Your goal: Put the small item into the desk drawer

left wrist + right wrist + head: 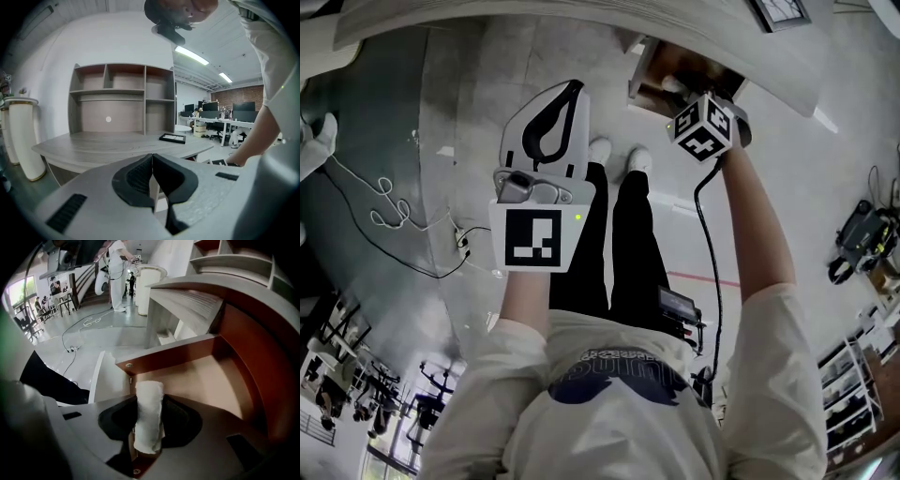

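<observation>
Small item [149,401], a white roll of soft cloth or paper, stands upright, clamped between the dark pads of the right hand-held gripper [150,422], whose jaws press on its two sides. The roll's top juts past the jaw tips. It is held over the open drawer [243,348], just inside the front panel, with the pale drawer floor showing beyond it. It is not lying in the drawer. The drawer has reddish-brown walls and sits under the grey desk [187,296].

In the head view the right hand-held gripper's marker cube [705,127] is at the drawer's mouth, far and to the right, at the end of an outstretched arm. The left hand-held gripper [546,131] is held in front of the person, well apart from the drawer, above the grey floor [441,94]. Its jaws are closed together with nothing between them.

The left gripper view shows the desk top carrying an open-shelf hutch [122,93] and a flat black tray [172,138] at its right end. A white column [23,140] stands to the left of the desk.
</observation>
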The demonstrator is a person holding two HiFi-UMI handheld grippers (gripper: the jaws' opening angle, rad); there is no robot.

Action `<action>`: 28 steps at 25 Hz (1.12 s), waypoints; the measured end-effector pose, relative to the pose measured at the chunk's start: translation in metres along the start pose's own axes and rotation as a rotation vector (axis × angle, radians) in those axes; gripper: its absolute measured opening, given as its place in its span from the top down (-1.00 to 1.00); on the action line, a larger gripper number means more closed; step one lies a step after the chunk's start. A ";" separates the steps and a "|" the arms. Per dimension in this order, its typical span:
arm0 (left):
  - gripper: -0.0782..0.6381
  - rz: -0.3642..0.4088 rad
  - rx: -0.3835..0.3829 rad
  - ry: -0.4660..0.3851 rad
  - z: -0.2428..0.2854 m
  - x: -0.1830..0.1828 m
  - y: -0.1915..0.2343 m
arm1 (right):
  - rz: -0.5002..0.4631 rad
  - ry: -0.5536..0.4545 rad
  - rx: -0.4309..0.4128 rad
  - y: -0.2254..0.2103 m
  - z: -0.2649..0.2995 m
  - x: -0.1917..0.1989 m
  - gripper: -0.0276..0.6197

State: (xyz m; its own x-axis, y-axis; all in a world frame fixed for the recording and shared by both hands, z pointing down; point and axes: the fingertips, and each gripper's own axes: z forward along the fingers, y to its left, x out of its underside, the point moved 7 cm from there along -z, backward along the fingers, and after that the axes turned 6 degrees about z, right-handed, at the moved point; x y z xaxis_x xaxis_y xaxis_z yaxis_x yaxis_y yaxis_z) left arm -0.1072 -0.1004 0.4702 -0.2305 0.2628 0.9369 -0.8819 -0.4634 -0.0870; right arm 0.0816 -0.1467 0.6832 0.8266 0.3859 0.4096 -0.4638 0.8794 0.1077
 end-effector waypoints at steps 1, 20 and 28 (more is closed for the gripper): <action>0.76 -0.001 0.000 0.003 0.000 0.001 0.000 | -0.010 0.012 -0.006 0.002 0.002 0.001 0.54; 0.76 -0.012 -0.005 0.007 0.007 0.004 0.005 | -0.111 0.095 -0.019 0.007 0.018 0.007 0.53; 0.76 -0.013 -0.007 0.010 0.008 0.006 0.006 | -0.149 0.098 0.018 0.011 0.020 0.009 0.52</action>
State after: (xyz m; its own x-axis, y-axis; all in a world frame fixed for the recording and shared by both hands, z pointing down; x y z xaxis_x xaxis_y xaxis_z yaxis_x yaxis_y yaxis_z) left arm -0.1109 -0.1082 0.4776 -0.2236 0.2774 0.9344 -0.8876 -0.4540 -0.0776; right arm 0.0776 -0.1386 0.7060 0.9132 0.2779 0.2981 -0.3391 0.9239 0.1773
